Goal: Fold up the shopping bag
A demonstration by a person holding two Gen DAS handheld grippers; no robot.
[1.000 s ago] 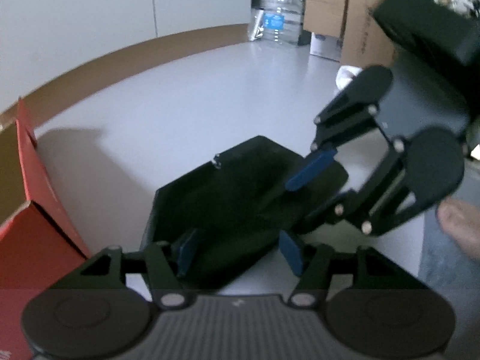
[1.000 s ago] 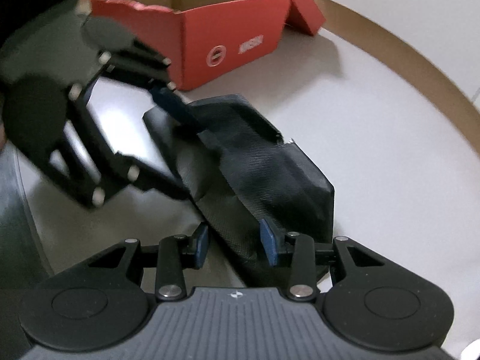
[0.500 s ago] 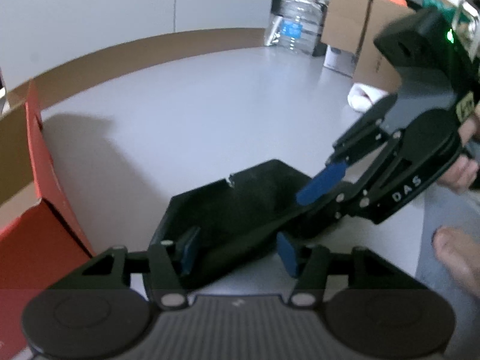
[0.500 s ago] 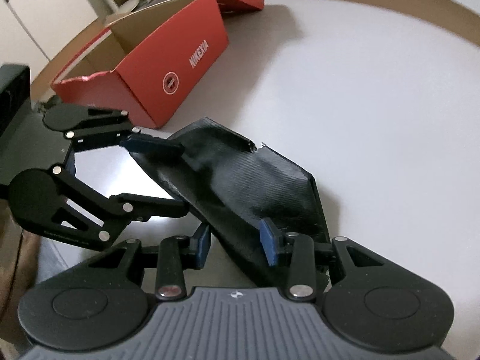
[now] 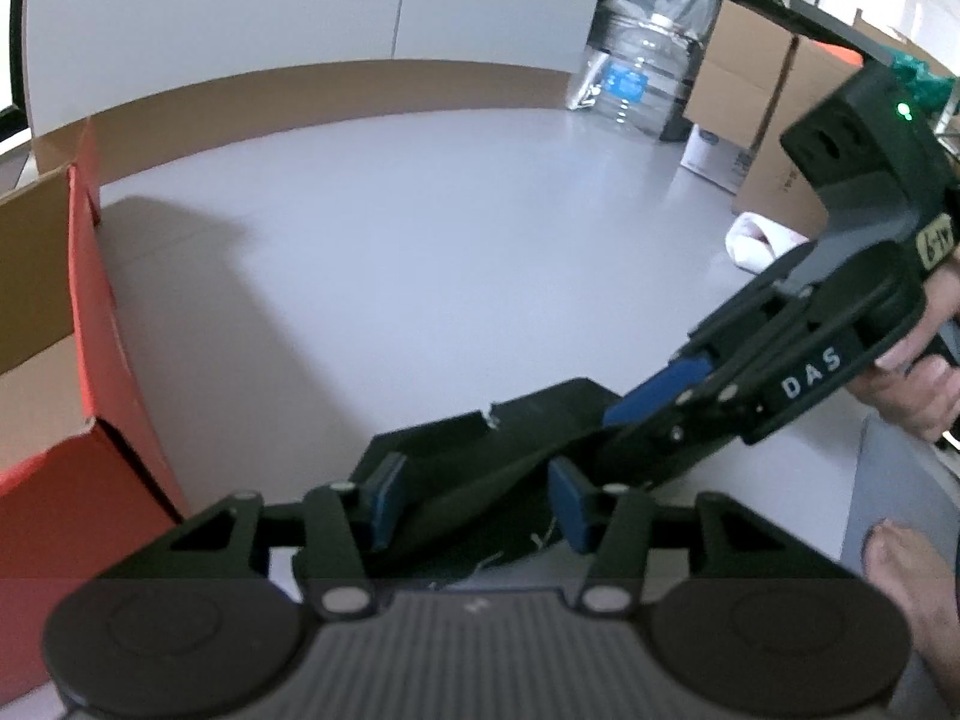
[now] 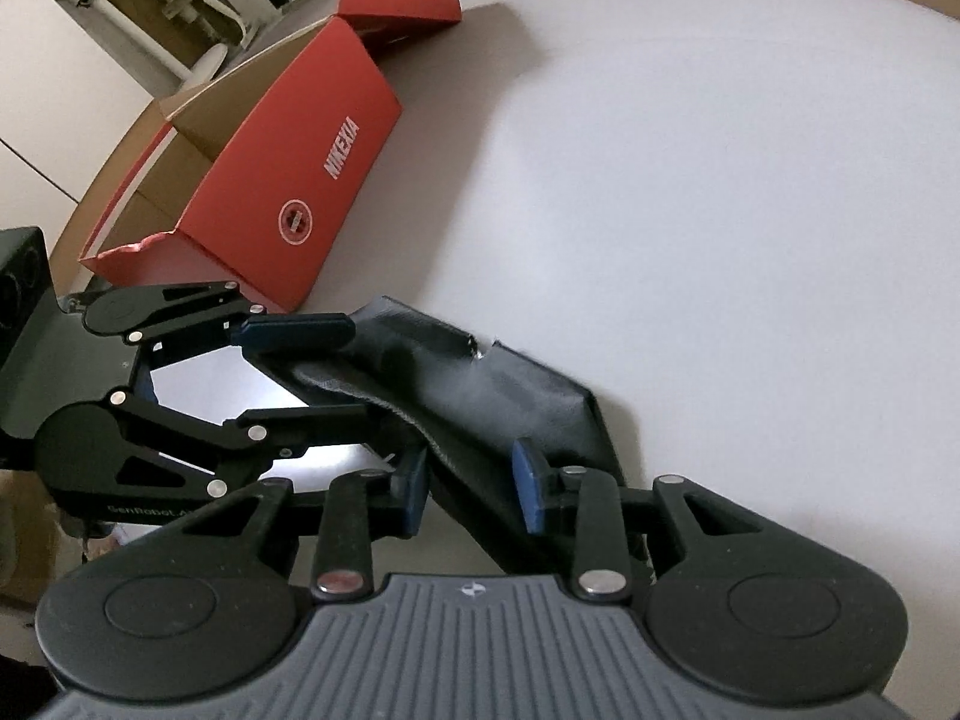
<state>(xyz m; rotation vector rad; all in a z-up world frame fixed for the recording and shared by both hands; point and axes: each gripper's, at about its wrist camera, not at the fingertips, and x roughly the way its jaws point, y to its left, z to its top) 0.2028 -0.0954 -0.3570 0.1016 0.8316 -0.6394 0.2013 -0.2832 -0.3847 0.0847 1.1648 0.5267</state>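
Bag [image 6: 498, 396], a folded black strip, lies on the table [image 6: 720, 210] running from left gripper [image 5: 474, 495] to right gripper [image 6: 471, 495]; each straddles one end, jaws just closing, pads not yet visibly pinching.

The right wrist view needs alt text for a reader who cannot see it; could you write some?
A black shopping bag lies bunched on a white table between both grippers' blue pads, with an open red box behind.

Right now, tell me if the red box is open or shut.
Open: the red box shows its bare brown inside, and its lid stands flipped back.
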